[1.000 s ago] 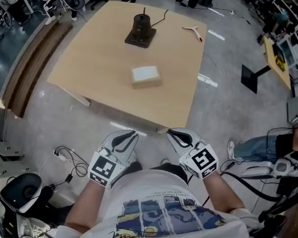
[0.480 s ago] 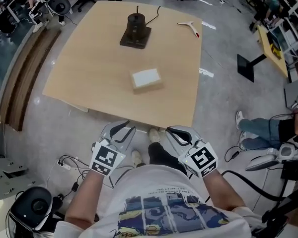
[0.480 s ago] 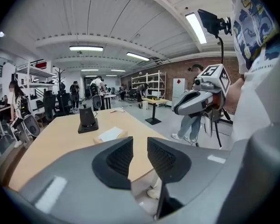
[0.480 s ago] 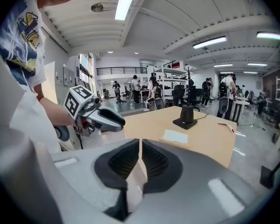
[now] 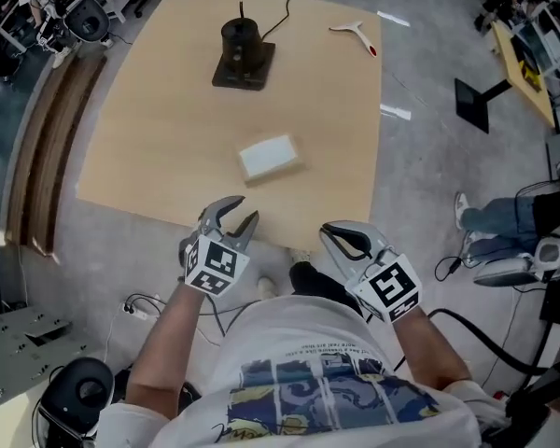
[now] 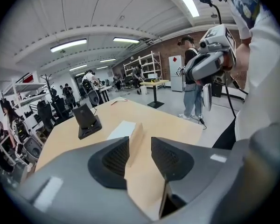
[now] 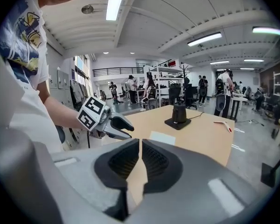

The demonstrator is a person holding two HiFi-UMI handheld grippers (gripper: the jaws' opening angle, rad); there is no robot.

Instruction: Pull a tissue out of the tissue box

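Tissue box (image 5: 269, 157) sits mid-table (image 5: 149, 147), well ahead of both grippers; left gripper (image 5: 241, 215) is over the near table edge, jaws opening, nothing between them; right gripper (image 5: 329, 234) has its jaws together, empty. Likely handling: tissue is light, soft, tears easily; pinch it at the top slot; the box may lift along. Head view shows the box top, slot too small to make out; left gripper view shows the box lined up beyond its jaw gap.
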